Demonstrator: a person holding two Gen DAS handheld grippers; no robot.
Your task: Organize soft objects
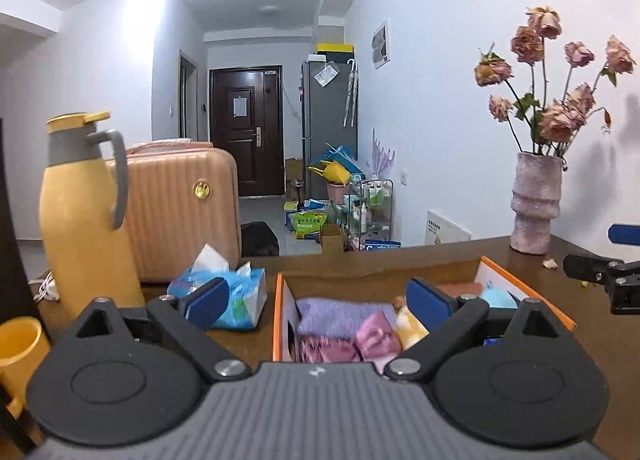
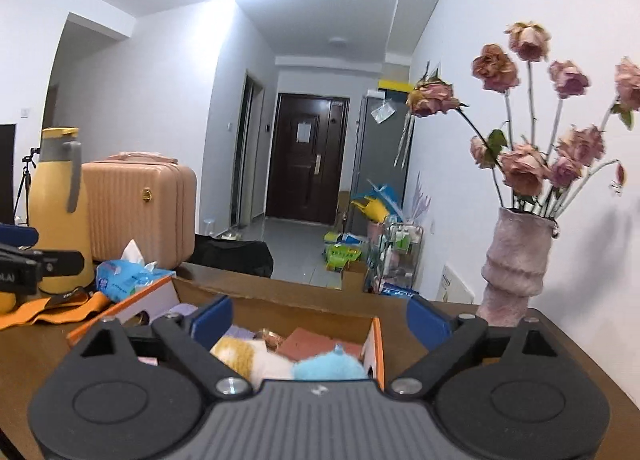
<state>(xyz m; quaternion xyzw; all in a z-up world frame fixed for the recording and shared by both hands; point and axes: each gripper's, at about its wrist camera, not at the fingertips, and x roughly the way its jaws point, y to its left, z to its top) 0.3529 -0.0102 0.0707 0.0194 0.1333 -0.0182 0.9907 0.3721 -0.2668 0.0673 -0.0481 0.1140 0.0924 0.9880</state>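
mug: I see a yellow mug (image 1: 18,344) at the far left edge of the table, partly cut off.
flask: yellow thermos flask (image 1: 78,212) with grey handle, upright, just behind my left tool's left finger.
suitcase: pink ribbed suitcase (image 1: 180,212) right of the flask, standing behind the tissue pack.
strap: orange strap (image 2: 60,310) lying flat on the table (image 2: 560,344), left of the box in the right wrist view.
tissues: blue tissue pack (image 1: 240,296), one sheet poking up, just left of the box's orange wall.
left gripper (image 1: 318,298): I read it as wide apart, nothing between the blue pads, hanging over the box's near-left part.
box: orange-edged cardboard box (image 1: 520,284), open top, mid-table.
soft items: lilac towel (image 1: 340,314) at the back left, pink cloths (image 1: 352,344) in front of it, yellow-white plush (image 2: 248,356) in the middle, light blue plush (image 2: 330,366) against the right wall. All inside the box.
right gripper (image 2: 320,320): also wide apart, holding nothing, over the box's right half.
vase: pink ribbed vase (image 2: 516,264) with dried roses (image 2: 532,156), upright at the table's right back corner, apart from the box.
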